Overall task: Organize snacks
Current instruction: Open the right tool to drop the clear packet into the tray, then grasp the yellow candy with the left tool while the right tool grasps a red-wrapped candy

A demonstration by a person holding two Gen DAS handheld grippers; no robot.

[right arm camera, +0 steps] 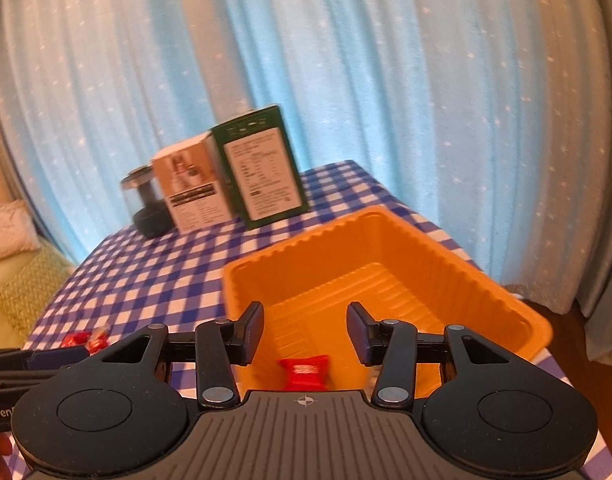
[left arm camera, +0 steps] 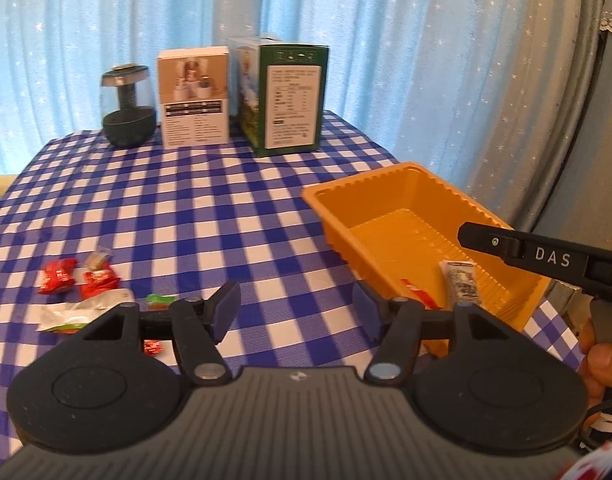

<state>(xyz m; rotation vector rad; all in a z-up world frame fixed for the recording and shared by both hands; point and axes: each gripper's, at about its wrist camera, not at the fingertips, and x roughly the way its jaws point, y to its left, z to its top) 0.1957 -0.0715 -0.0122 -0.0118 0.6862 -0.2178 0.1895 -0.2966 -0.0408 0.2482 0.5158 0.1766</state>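
On my desk [left arm camera: 226, 208] the tray [left arm camera: 389, 188] sits right, holding two snack packets [left arm camera: 461, 284]. Loose snacks [left arm camera: 78, 280] lie well left of it. Behind, a jar [left arm camera: 128, 108] stands left of two boxes [left arm camera: 194, 100].

Right gripper [right arm camera: 304, 332]: my fingers stood apart over the orange tray [right arm camera: 421, 248].
Tray: a red snack packet [right arm camera: 306, 372] lay inside.

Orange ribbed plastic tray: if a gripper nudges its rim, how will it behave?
The orange ribbed plastic tray looks thin-walled and formed, so the rim would probably flex rather than stay rigid. It holds only a red snack packet and a pale packet, so it is likely light and would slide on the blue checked tablecloth rather than tip.
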